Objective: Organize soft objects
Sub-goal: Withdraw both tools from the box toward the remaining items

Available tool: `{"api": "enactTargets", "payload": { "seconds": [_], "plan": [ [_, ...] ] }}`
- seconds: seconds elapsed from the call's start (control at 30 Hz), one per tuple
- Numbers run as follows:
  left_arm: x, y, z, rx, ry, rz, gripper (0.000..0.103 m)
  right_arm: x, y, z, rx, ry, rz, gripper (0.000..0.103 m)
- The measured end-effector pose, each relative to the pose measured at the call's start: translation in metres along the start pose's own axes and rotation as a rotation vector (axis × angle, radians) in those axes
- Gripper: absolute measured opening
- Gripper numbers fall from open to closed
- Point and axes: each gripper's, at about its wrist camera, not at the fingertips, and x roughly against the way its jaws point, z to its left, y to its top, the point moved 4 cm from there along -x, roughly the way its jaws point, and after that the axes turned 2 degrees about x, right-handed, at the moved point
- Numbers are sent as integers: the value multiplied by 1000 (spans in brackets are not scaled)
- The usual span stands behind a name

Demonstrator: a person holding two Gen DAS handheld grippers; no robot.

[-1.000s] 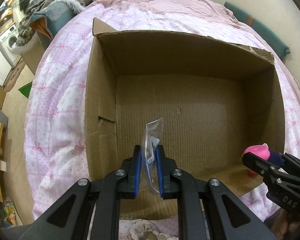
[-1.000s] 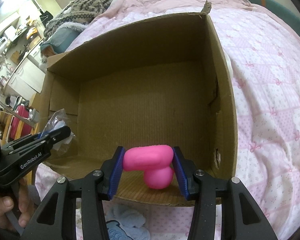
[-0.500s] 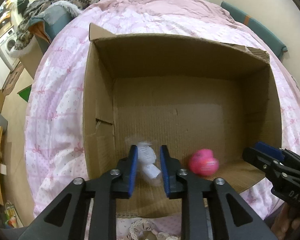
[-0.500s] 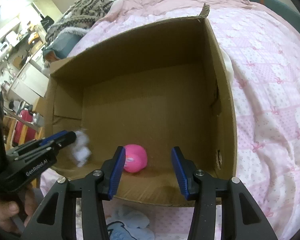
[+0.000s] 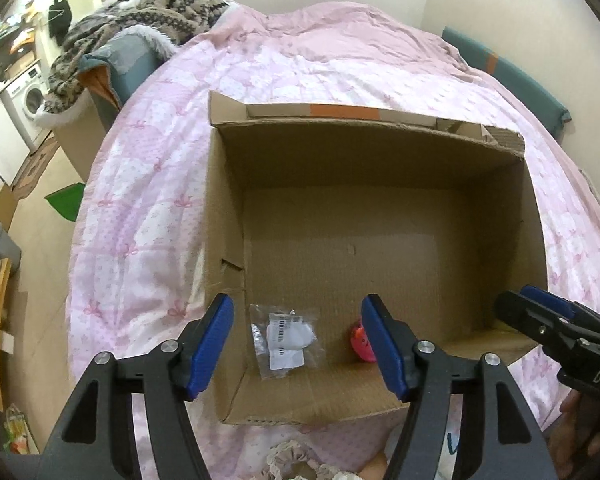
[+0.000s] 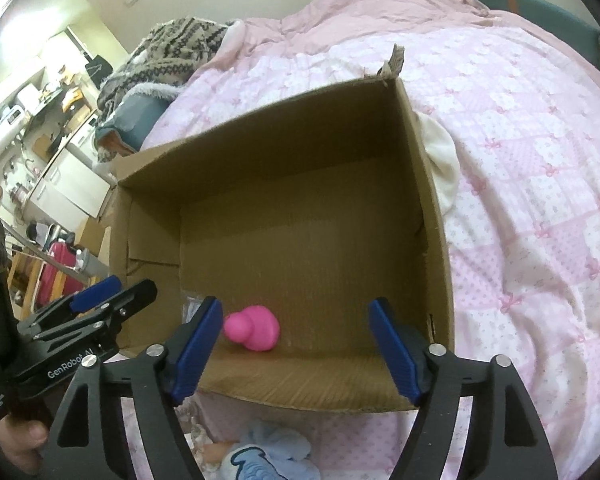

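- Pink soft toy lies on the floor of the cardboard box, near the front wall, low and left of centre in the right wrist view; in the left wrist view it is half hidden behind a blue pad of the left gripper.
- Clear plastic packet with a white barcode label lies flat on the box floor, lower left corner of the box, beside the toy and apart from it.
- Surface: the box stands open on a bed with a pink quilt printed with bows; a plain pink cover is bunched at the top of the frame.
- Room: washing machine at the upper left edge; patterned knit blanket heaped at the upper left; teal headboard at the upper right.
- Toy: bright pink, smooth, two rounded lobes.
- Left gripper: jaws opening, nothing pressed between the pads; the packet sits below, between them in the frame.
- Right gripper: jaws opening, wide, empty; the toy lies just inside its left pad, untouched.
- Light blue cloth at the bottom edge, before the box; a frilly beige scrunchie at the bottom of the left view.
- Nothing blocks the box mouth.
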Motion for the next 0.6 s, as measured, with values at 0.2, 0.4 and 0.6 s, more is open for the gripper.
{"api": "enactTargets", "payload": {
  "seconds": [0.2, 0.4, 0.6],
  "plan": [
    [18, 0, 8, 14, 14, -28, 64, 12, -2, -2, -1, -8, -22, 82],
    [36, -9, 19, 40, 19, -25, 64, 31, -13, -1, 4, 0, -31, 82],
    [50, -28, 30, 66, 31, -16, 64, 45, -27, -2, -11, 5, -30, 82]
  ]
}}
